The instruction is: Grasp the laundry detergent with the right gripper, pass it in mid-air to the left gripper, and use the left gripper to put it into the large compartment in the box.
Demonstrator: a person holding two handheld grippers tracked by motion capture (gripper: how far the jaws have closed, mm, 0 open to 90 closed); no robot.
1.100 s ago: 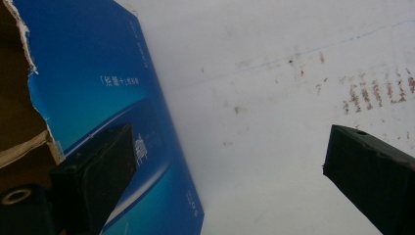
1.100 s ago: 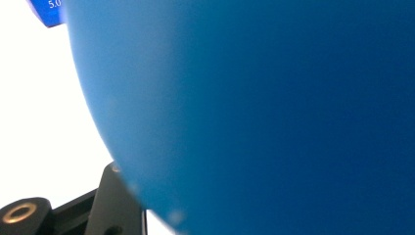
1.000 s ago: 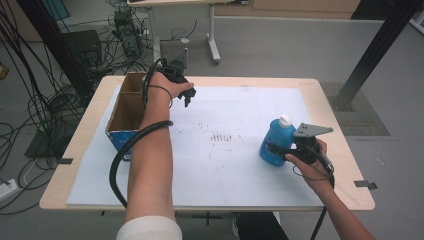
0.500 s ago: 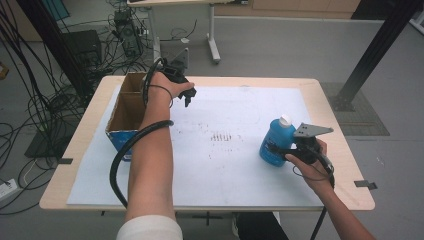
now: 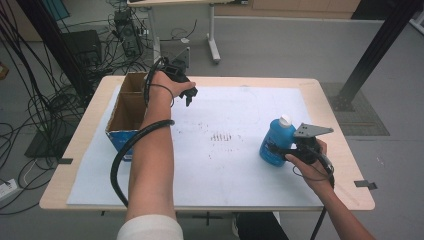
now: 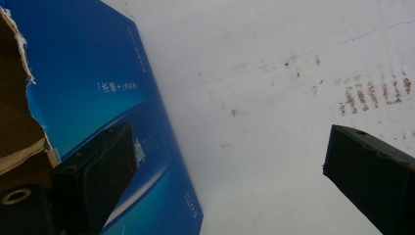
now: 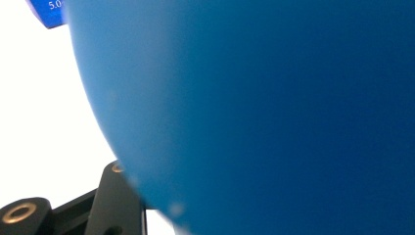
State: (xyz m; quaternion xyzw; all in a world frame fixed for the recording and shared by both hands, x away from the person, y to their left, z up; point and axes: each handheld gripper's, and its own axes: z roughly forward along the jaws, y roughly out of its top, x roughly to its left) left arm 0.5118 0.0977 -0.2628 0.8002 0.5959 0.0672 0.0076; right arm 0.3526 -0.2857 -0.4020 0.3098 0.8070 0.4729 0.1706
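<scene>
Nothing has moved since a moment ago; both hands have kept still. The right gripper (image 5: 278, 149) is squeezed onto the blue bottle (image 5: 276, 141), which stands upright on the right side of the table (image 5: 325, 100), near the front. In the right gripper view the bottle's smooth, round blue side sits right against the jaws. The left gripper (image 5: 190, 95) hangs over the far left part with its jaws wide apart, holding nothing. Just left of it sits a cardboard box (image 5: 131, 111), brown inside and shiny blue outside, with a torn top edge. White paper (image 5: 230, 165) with small brown marks covers the wooden table.
</scene>
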